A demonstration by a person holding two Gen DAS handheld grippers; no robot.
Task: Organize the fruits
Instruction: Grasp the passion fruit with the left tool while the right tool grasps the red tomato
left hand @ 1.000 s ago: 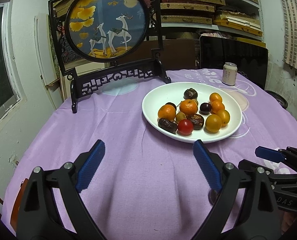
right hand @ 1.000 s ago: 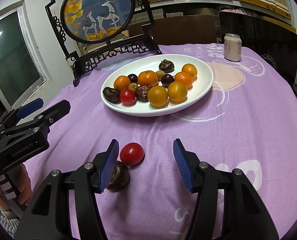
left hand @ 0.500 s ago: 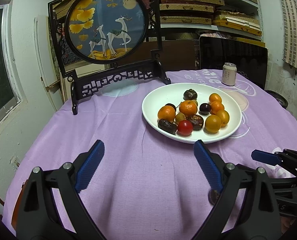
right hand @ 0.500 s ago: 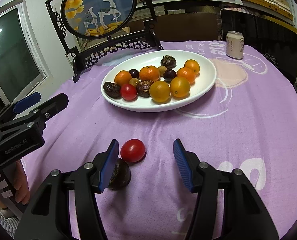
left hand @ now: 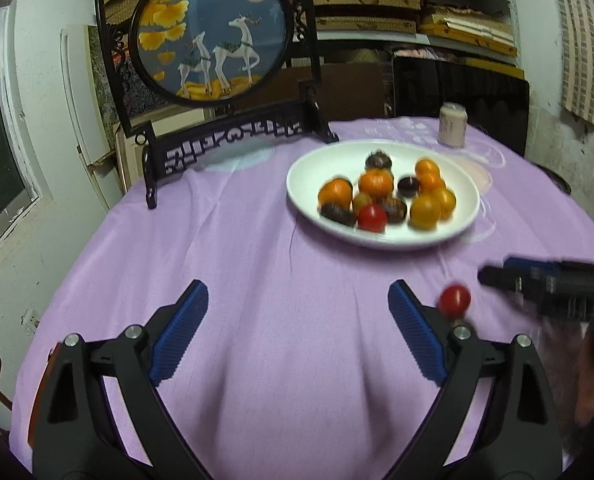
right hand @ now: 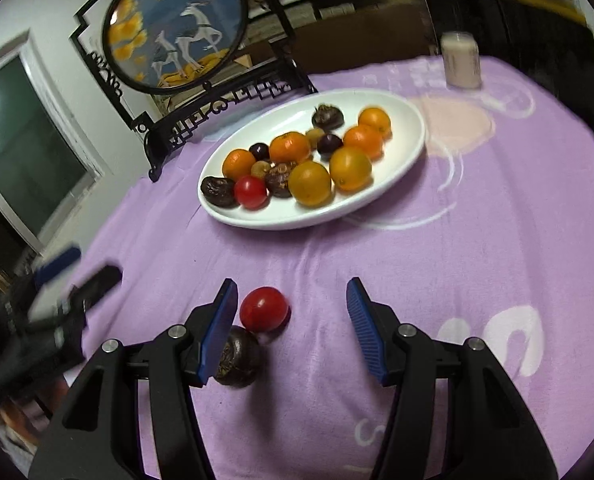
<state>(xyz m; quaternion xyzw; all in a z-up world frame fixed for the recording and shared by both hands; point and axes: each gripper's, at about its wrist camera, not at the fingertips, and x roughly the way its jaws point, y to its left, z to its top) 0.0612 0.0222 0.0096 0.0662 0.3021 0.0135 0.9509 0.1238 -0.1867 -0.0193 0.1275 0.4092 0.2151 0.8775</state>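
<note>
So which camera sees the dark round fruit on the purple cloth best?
The right wrist view: the dark fruit lies close and sharp beside the red tomato, half behind the right gripper's left finger. In the left wrist view it is almost wholly hidden behind the left gripper's right finger.

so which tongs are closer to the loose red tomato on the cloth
Right. The right tongs sit open around the red tomato, which lies beside their left finger. The left tongs are open off to its side.

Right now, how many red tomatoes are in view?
2. One tomato sits at the near edge of the white plate, among the other fruit. The other tomato lies on the purple cloth between the open right tongs. More could hide behind other fruit.
</note>
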